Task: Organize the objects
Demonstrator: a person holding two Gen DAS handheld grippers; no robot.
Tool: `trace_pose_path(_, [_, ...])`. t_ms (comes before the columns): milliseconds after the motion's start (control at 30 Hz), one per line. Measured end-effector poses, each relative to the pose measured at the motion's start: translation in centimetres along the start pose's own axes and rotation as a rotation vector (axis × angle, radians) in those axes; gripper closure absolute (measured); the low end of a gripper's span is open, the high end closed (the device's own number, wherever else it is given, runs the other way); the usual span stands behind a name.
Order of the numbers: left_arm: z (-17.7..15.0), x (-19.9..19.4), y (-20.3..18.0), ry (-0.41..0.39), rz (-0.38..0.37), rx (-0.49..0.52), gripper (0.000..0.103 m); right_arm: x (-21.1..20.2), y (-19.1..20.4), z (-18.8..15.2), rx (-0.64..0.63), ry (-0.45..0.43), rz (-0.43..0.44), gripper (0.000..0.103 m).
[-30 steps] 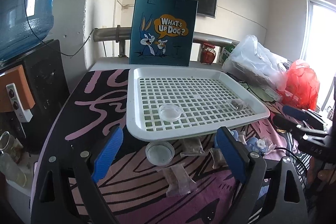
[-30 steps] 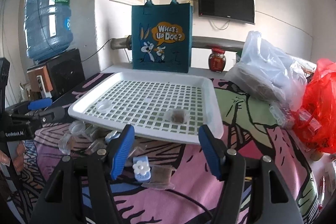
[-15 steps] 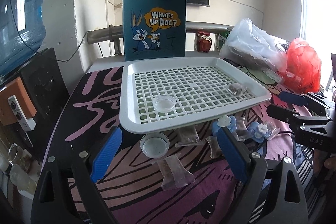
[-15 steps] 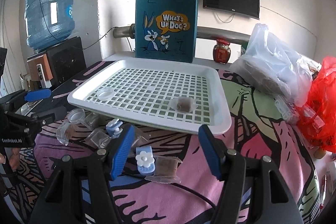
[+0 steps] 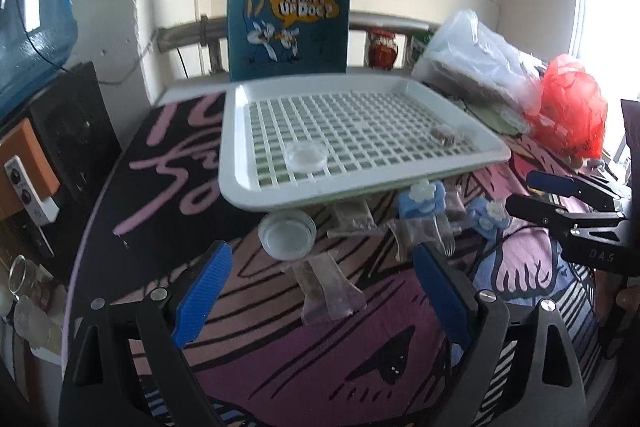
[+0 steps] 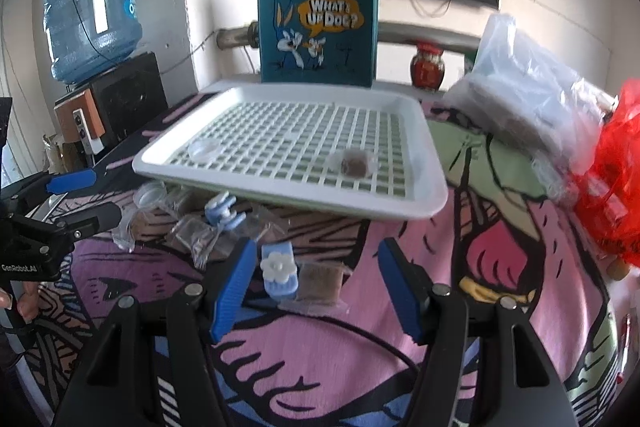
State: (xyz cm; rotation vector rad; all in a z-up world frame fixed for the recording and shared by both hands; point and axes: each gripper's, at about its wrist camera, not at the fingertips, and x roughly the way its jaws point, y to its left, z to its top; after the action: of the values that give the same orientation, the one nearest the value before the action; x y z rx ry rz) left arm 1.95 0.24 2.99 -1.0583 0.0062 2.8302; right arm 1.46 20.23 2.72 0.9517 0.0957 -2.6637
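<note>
Both tongs advanced | blue clip (image 6: 279, 271) between open right tongs (image 6: 316, 287)

Left gripper (image 5: 320, 281) and right gripper (image 6: 316, 285) both hover with fingers spread, holding nothing.

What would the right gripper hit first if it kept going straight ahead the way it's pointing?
Probably the blue flower clip and the brown sachet beside it, lying between the open right gripper fingers; depth is uncertain.

Your left camera looks low across the table from the tray's (image 5: 240, 163) left corner; your right one faces it from its right. Both share the tray, the bag (image 6: 318, 23) behind, and each other's gripper.
</note>
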Motion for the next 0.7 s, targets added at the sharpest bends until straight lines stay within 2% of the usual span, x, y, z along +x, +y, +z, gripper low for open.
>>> trace_pose_path(200, [-0.1, 0.6, -0.7, 0.028, 0.021, 0.035, 0.011, 0.8, -0.3, -0.2, 0.014, 0.052, 0.023, 0.04])
trace_pose_path(400, [-0.1, 1.4, -0.1, 0.074, 0.03, 0.011, 0.011, 1.4, -0.2, -0.4, 0.013, 0.099, 0.011, 0.04])
trace_pose_path(533, [-0.1, 1.6, 0.5, 0.076, 0.029, -0.024, 0.011, 0.2, -0.9, -0.5, 0.048, 0.038, -0.027, 0.04])
trace_pose_path(633, [-0.1, 2.0, 0.5, 0.091, 0.038, -0.03, 0.011, 0.6, -2.0, -0.5, 0.095, 0.063, -0.077, 0.04])
trace_pose_path(700, [-0.1, 2.2, 0.5, 0.102, 0.045, -0.028, 0.011, 1.1, -2.6, -0.6, 0.12, 0.091, -0.081, 0.04])
